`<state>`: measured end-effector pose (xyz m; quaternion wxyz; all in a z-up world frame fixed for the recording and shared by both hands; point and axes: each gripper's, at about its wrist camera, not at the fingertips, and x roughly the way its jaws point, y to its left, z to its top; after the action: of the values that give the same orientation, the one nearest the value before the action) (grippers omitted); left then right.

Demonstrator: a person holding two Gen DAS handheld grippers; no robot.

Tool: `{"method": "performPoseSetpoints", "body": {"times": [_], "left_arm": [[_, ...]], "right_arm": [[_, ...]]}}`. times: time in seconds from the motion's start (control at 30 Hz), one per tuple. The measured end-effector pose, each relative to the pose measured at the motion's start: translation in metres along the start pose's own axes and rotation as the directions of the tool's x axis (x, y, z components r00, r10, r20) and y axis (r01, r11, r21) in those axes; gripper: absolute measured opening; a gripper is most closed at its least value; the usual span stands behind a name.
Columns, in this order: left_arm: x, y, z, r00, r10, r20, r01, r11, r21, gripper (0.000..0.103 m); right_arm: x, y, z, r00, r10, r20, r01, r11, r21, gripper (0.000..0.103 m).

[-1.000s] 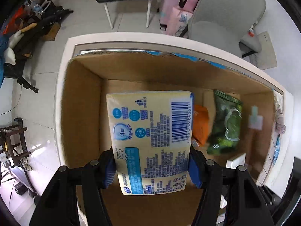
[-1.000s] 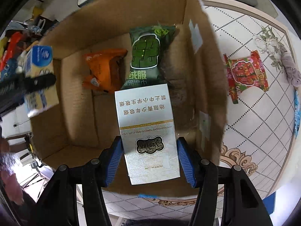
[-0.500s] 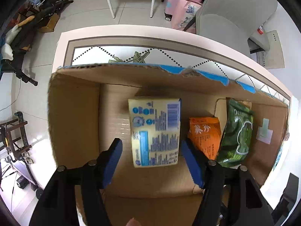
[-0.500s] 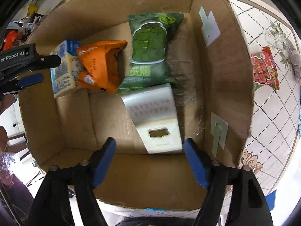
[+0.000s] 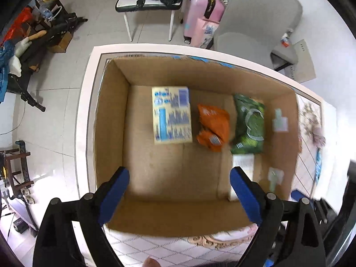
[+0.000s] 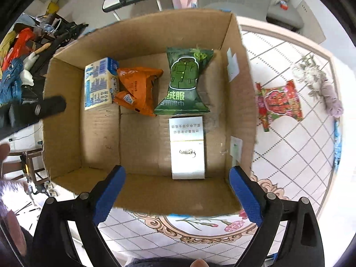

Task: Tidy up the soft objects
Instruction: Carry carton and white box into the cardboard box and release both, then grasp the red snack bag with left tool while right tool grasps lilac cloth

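A cardboard box (image 6: 66, 120) stands open on a patterned table (image 6: 287, 146), and four soft packs lie on its floor. In the right wrist view the yellow tissue pack (image 6: 99, 84) sits toward the far left corner, the orange pouch (image 6: 138, 89) touches its right side, the green wet-wipe pack (image 6: 187, 84) lies just right of that near the far wall, and the white carton (image 6: 188, 148) lies below the green pack, its near end close to the front wall. The near left half of the box floor is bare, giving the widest free space; the strip between the white carton and the right wall is narrow. The right gripper (image 6: 178, 191) hangs over the front wall with its jaws opening wide and nothing between them. The left gripper (image 5: 179, 194) hangs over the same front edge, its jaws also opening and empty; in the left wrist view it is blurred, so print on the packs is unreadable and the white carton (image 5: 242, 162) is partly hidden behind its right finger. Outside the box, a red snack pack (image 6: 279, 102) and a grey fluffy object (image 6: 331, 98) lie on the table, well clear of the right wall. A dark blurred shape cuts in at the left edge of the right wrist view; what it is cannot be told.
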<state>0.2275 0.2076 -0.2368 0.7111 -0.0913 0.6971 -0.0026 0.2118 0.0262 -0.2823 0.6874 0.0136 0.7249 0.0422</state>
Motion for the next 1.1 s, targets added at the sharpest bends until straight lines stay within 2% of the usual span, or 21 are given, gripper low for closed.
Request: {"method": "performPoseSetpoints", "body": {"times": [0.33,0.6,0.8,0.97,1.1], "left_arm": [[-0.051,-0.019,-0.06,0.99,0.054,0.13,-0.059,0.998,0.028,0.092],[-0.069,-0.027,-0.097,0.988,0.056,0.147,-0.06,0.998,0.027,0.092],[-0.085,-0.047,-0.107,0.98,0.066,0.19,-0.074,0.997,0.038,0.092],[-0.099,-0.095,-0.097,0.97,0.048,0.237,-0.073,0.992,0.1,0.092],[-0.094,-0.158,-0.079,0.969,0.028,0.247,-0.081,0.975,0.206,0.092]], "right_arm": [[-0.053,-0.009,-0.051,0.995,0.017,0.099,-0.013,0.999,-0.037,0.097],[-0.089,-0.017,-0.085,0.987,0.061,0.151,-0.051,0.996,-0.067,0.097],[-0.105,-0.031,-0.094,0.98,0.106,0.169,-0.096,0.993,-0.069,0.097],[-0.121,-0.076,-0.092,0.972,0.128,0.198,-0.13,0.991,-0.004,0.096],[-0.131,-0.146,-0.089,0.968,0.112,0.225,-0.14,0.984,0.112,0.096]]}}
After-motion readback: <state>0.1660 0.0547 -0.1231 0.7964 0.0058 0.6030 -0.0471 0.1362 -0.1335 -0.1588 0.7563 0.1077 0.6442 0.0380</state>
